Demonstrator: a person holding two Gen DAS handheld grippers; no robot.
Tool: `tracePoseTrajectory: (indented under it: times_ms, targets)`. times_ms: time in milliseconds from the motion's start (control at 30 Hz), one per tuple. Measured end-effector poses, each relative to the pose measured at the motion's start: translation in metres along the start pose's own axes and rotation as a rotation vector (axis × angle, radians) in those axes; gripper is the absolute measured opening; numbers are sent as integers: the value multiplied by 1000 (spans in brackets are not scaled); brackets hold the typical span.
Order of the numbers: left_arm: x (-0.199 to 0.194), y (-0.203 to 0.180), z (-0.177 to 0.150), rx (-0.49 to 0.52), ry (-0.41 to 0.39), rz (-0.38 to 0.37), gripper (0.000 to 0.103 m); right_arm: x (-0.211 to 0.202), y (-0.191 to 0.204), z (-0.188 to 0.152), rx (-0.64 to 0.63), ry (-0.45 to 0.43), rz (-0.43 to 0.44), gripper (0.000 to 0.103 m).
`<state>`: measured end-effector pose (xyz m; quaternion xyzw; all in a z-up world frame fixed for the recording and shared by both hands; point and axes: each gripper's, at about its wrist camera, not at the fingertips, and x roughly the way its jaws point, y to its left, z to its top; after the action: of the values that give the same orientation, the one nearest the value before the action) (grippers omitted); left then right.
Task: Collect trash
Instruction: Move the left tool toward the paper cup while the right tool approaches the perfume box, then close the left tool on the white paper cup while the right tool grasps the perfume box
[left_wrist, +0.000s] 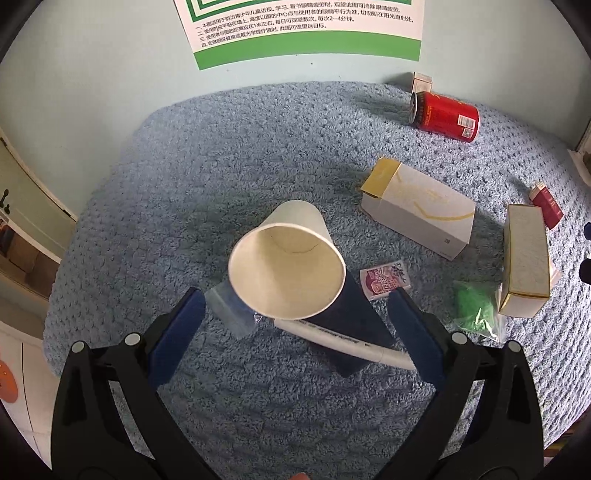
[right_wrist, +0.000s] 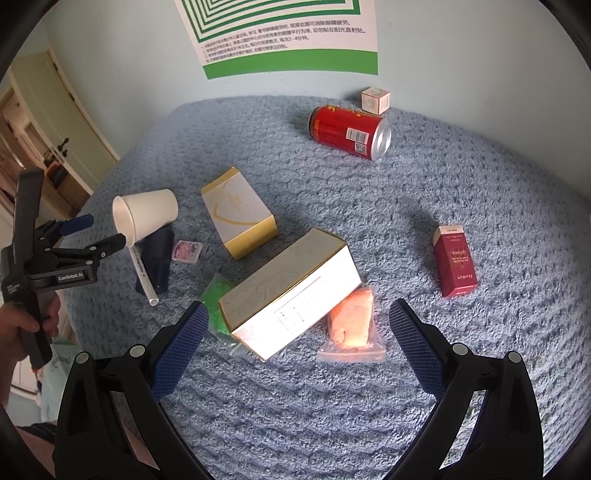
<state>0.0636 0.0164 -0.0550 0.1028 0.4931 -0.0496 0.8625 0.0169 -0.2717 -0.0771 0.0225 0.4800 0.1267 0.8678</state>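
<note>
Blue fuzzy blanket (right_wrist: 369, 406) covers the worktop, and going left to right there's a paper cup (right_wrist: 146, 216) tipped on its side over a dark box (right_wrist: 157, 262) and a white pen (right_wrist: 142, 271), then two white-and-gold boxes (right_wrist: 238, 210) (right_wrist: 291, 291), an orange packet (right_wrist: 352, 325) and a red carton (right_wrist: 455, 260), with a red can (right_wrist: 349, 131) lying further back. The left tool (left_wrist: 293, 321) is spread wide right at the cup (left_wrist: 286, 258), not pinching it. The right tool (right_wrist: 297, 341) is spread open too, hanging over the bigger box.
</note>
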Motion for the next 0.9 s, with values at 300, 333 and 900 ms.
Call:
tracePoseTrajectory:
  times_ms: [300, 333, 900]
  targets:
    - [29, -2, 13, 8, 38, -15, 93, 32, -17, 10, 80, 57, 18, 97]
    - [31, -3, 15, 13, 32, -1, 93, 35, -18, 12, 85, 63, 20, 97]
    - [41, 32, 39, -18, -49, 39, 58, 89, -22, 27, 192, 178, 118, 89]
